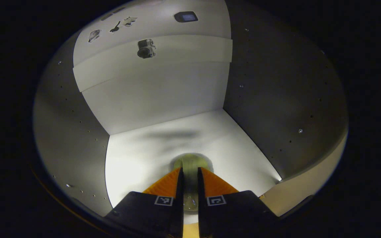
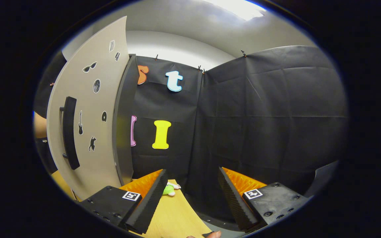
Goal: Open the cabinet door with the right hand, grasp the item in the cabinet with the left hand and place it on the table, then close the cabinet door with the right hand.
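A pale yellow-green translucent item (image 1: 190,163) sits low-centre on the white cabinet floor (image 1: 137,158), and the beige door (image 2: 91,132) at left carries a black handle (image 2: 68,132) and black stickers (image 2: 92,143).

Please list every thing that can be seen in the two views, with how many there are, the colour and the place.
item: one, pale green and see-through, on the cabinet floor, between the left gripper's fingers
cabinet: one, grey walls, white back and floor, seen from inside in the left gripper view
door: one, beige, open, at left in the right gripper view
handle: one, black, upright on the door
stickers: several, dark, on the door
table: one, wooden, below the right gripper
toy: one, green, on the table, partly hidden
left gripper: one, closed on the item
right gripper: one, open, holding nothing
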A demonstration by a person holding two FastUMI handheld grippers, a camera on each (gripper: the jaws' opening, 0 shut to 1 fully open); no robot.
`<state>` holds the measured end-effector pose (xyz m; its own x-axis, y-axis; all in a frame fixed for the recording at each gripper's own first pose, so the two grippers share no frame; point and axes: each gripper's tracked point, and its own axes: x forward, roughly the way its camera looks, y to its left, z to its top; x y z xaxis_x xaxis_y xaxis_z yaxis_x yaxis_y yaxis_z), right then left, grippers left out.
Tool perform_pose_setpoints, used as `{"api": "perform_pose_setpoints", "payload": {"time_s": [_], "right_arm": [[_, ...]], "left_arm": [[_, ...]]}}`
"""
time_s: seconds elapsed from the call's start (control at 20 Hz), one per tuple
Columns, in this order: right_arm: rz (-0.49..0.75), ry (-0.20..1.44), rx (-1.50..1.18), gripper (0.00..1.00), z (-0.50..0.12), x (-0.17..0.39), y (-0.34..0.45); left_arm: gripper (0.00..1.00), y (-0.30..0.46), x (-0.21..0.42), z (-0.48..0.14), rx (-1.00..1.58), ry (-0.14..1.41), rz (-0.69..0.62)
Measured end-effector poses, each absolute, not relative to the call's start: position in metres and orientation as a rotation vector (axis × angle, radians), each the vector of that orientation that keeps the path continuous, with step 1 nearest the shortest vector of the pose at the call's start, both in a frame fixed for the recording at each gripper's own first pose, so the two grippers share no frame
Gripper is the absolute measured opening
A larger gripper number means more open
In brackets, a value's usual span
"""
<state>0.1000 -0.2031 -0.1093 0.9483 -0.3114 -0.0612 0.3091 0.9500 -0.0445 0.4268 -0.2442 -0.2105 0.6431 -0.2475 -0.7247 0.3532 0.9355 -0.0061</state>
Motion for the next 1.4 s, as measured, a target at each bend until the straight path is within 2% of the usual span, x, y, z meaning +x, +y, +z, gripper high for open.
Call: {"api": "perform_pose_setpoints", "payload": {"time_s": [0.15,0.35,0.8,1.1,1.4], "right_arm": [[-0.307,0.062,-0.036,0.97,-0.106,0.098,-0.199],[-0.297,0.052,-0.032,0.97,-0.100,0.096,-0.192],[-0.249,0.030,-0.002,0.97,-0.089,0.097,-0.158],[-0.212,0.014,0.025,0.97,-0.082,0.104,-0.137],[-0.200,0.009,0.053,0.97,-0.079,0.110,-0.126]], "left_arm": [[0.19,-0.240,0.420,-0.205,0.119,0.795,-0.349],[0.19,-0.237,0.401,-0.180,0.107,0.748,-0.380],[0.18,-0.222,0.292,-0.154,0.086,0.686,-0.455],[0.19,-0.206,0.215,-0.185,0.068,0.657,-0.441],[0.18,-0.202,0.156,-0.257,0.074,0.661,-0.408]]}}
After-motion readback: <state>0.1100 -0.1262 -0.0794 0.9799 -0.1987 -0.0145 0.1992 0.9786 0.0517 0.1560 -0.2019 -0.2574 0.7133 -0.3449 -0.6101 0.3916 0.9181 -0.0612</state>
